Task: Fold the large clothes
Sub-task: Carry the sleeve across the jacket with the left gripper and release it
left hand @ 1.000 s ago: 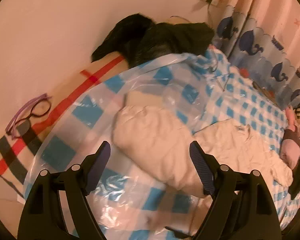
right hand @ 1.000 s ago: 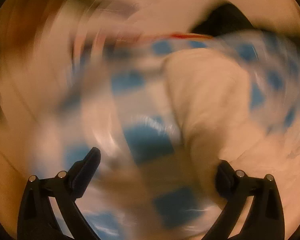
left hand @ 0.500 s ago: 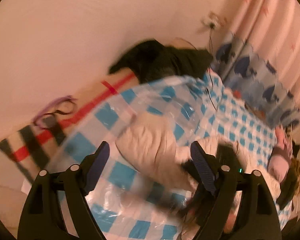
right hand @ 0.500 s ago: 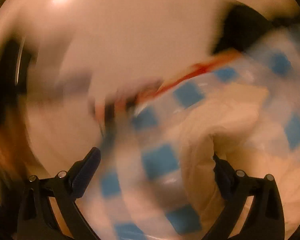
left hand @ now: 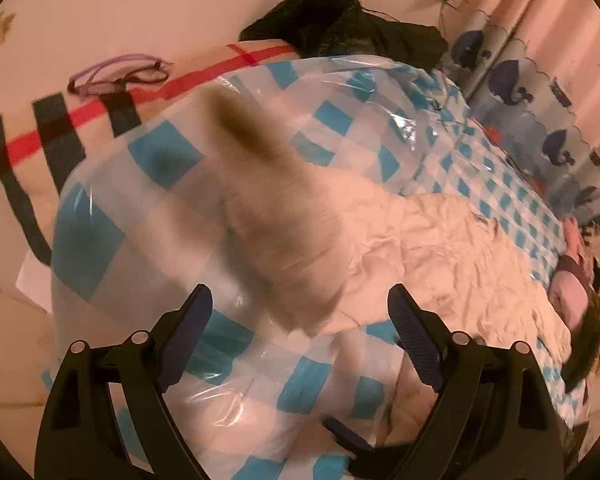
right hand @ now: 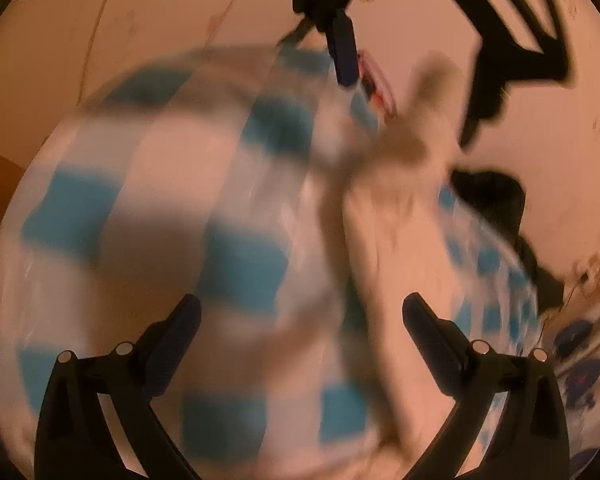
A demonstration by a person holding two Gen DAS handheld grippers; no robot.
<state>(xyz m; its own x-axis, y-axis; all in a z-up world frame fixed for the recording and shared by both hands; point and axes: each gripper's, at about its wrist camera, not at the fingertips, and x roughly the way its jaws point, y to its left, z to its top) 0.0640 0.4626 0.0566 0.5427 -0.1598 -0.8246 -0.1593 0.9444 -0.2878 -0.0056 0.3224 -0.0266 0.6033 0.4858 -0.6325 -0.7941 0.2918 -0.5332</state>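
Note:
A cream padded garment [left hand: 440, 248] lies on a blue-and-white checked plastic sheet [left hand: 112, 232] on a bed. One part of it [left hand: 284, 240] is blurred and lifted toward the upper left. My left gripper [left hand: 300, 328] is open, just above the garment's near edge. In the right wrist view the garment [right hand: 396, 248] and the sheet [right hand: 172, 216] are motion-blurred. My right gripper [right hand: 300, 336] is open and empty above them. The left gripper [right hand: 404, 32] shows at the top of that view, jaws apart.
A dark garment [left hand: 340, 20] lies at the head of the bed by the wall. Purple glasses [left hand: 116, 76] rest on a striped blanket [left hand: 52, 132]. A whale-print curtain [left hand: 540, 100] hangs at right. A doll [left hand: 576, 280] lies at the right edge.
A sleeve of the cream garment has swung up and left across the sheet. The left gripper has drawn closer to the bed. The right gripper has swung round and now faces the left one.

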